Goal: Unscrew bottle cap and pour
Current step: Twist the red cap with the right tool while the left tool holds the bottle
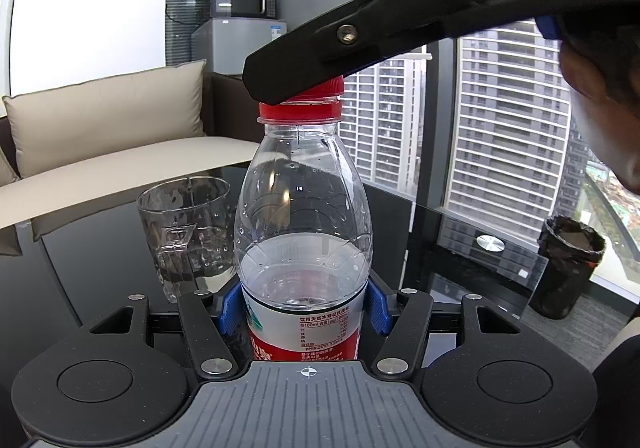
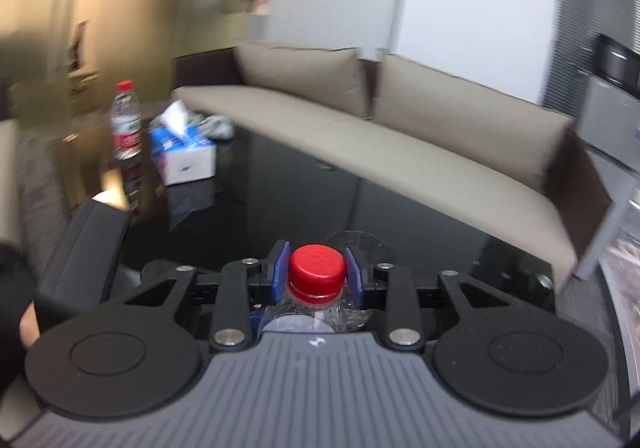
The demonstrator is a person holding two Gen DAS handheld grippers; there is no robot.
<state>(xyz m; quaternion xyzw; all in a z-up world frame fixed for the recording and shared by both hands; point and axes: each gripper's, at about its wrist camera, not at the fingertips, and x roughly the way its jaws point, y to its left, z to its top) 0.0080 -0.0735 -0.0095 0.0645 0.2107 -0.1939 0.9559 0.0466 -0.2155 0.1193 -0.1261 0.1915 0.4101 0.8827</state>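
Note:
A clear plastic water bottle (image 1: 302, 215) with a red and white label stands upright, about half full. My left gripper (image 1: 305, 310) is shut on the bottle's body at the label. Its red cap (image 1: 320, 89) sits lifted and tilted above the red neck ring. My right gripper (image 2: 317, 275) comes from above and is shut on the red cap (image 2: 317, 268); it also shows in the left wrist view (image 1: 288, 83). A clear glass mug (image 1: 186, 236) stands just left of and behind the bottle, with a little water in it.
The black glass table (image 2: 280, 191) carries a second capped bottle (image 2: 127, 119) and a blue and white tissue box (image 2: 184, 155) at its far left. A beige sofa (image 2: 400, 127) runs behind the table. A black bin (image 1: 568, 264) stands on the floor at the right by the window.

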